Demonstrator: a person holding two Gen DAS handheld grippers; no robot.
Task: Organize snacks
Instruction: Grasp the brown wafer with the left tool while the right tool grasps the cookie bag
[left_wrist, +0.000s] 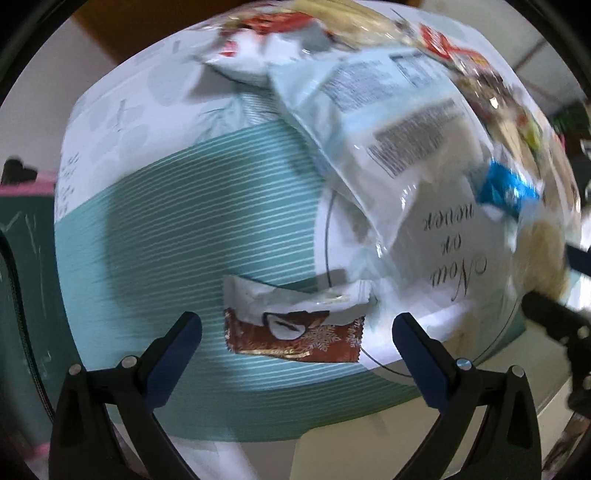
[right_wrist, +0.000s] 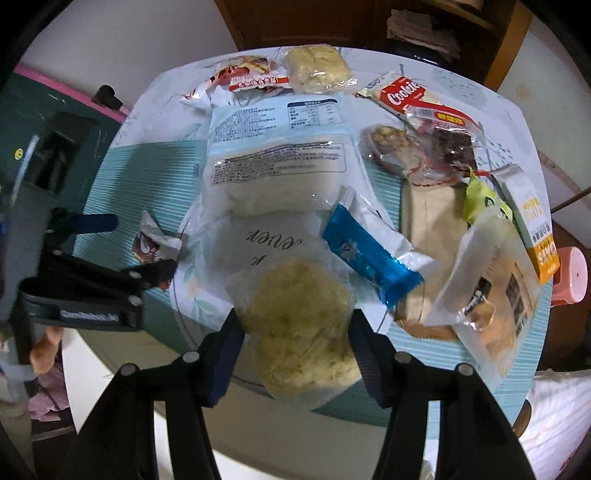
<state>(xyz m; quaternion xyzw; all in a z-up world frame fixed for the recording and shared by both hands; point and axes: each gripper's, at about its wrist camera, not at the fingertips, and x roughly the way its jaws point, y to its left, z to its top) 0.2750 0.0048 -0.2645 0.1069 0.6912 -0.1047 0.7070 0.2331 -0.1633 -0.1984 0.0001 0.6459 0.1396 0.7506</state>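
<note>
My right gripper (right_wrist: 295, 328) is shut on a clear-wrapped yellow crumbly pastry (right_wrist: 295, 325) and holds it over the near edge of the table. My left gripper (left_wrist: 295, 332) is open, its fingers on either side of a small red and white snack packet (left_wrist: 295, 332) lying on the teal striped cloth (left_wrist: 203, 221). That packet (right_wrist: 155, 240) and the left gripper (right_wrist: 122, 247) also show at the left of the right wrist view. A large white bread bag (right_wrist: 280, 158) and a blue wrapper (right_wrist: 369, 254) lie in the middle.
Several more snacks crowd the far and right side: a red Cookie pack (right_wrist: 402, 92), a second yellow pastry (right_wrist: 317, 68), a nut bag (right_wrist: 391, 144), a clear biscuit bag (right_wrist: 487, 284), an orange carton (right_wrist: 535, 229). A pink cup (right_wrist: 570, 273) stands off the right edge.
</note>
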